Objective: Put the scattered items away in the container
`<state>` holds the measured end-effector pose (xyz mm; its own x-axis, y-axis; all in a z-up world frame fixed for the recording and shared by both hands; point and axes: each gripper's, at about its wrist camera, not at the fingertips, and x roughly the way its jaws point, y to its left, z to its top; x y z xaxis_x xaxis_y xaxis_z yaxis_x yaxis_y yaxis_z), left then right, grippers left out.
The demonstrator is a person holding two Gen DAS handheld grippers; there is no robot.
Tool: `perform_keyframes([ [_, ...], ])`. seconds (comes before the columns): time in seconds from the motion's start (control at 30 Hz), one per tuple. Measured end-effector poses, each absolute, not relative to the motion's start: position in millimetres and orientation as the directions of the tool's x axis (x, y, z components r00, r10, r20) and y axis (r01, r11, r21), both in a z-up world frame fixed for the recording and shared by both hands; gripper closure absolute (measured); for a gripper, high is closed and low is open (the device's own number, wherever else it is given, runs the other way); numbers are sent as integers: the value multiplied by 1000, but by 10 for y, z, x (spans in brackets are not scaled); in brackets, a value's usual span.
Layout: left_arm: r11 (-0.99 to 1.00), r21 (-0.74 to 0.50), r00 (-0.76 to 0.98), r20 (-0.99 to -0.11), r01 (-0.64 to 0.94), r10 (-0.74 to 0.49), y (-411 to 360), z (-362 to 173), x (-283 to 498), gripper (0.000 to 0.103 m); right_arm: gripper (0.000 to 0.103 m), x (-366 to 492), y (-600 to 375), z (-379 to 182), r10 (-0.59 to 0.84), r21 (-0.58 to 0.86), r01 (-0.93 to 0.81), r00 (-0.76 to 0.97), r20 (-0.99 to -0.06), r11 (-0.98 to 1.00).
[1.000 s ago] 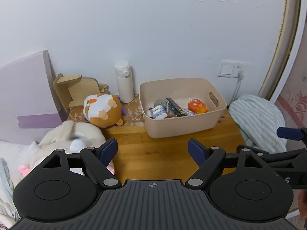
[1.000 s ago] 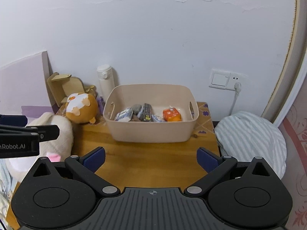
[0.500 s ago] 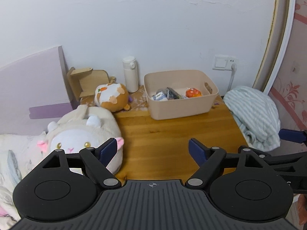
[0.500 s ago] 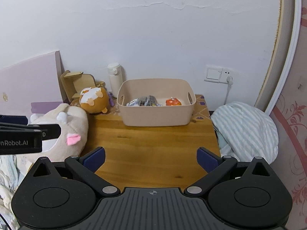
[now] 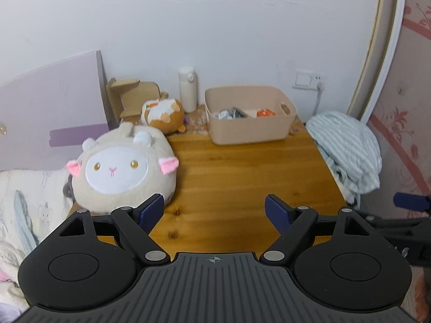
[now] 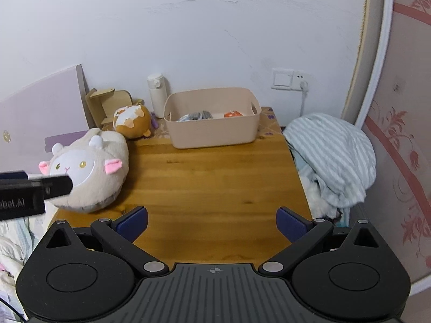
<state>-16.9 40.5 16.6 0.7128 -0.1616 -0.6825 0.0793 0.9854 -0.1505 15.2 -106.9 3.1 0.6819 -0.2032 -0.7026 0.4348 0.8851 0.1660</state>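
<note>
A beige plastic bin (image 5: pixel 250 132) (image 6: pixel 212 132) stands at the far end of the wooden table (image 5: pixel 242 183) (image 6: pixel 212 183). Inside it lie several small items, among them an orange packet (image 5: pixel 265 113) (image 6: pixel 232 114) and grey and white wrappers (image 5: pixel 229 113) (image 6: pixel 194 116). My left gripper (image 5: pixel 214 211) is open and empty, held over the table's near edge. My right gripper (image 6: pixel 212 223) is also open and empty, over the near edge. The left gripper's side shows at the left of the right wrist view (image 6: pixel 29 191).
A large cream sheep plush (image 5: pixel 121 169) (image 6: pixel 89 169) lies at the table's left edge. A brown and white plush (image 5: pixel 163 113) (image 6: pixel 132 119), a wooden stand (image 5: pixel 129 99) and a white bottle (image 5: pixel 187 92) stand at the back left. Striped bedding (image 5: pixel 347 148) (image 6: pixel 331 158) lies beyond the right edge.
Both grippers have pulled back from the bin, which now looks smaller and farther. The sheep plush and more of the table have come into view. Both stay open.
</note>
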Motion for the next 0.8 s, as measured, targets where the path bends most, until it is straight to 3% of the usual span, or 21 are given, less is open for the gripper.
perform_keyframes([
  [0.8,981,-139,700,-688,132,-192,372,206,-621,20,0,-319,-860,128,-210,162,450,668,-714,878],
])
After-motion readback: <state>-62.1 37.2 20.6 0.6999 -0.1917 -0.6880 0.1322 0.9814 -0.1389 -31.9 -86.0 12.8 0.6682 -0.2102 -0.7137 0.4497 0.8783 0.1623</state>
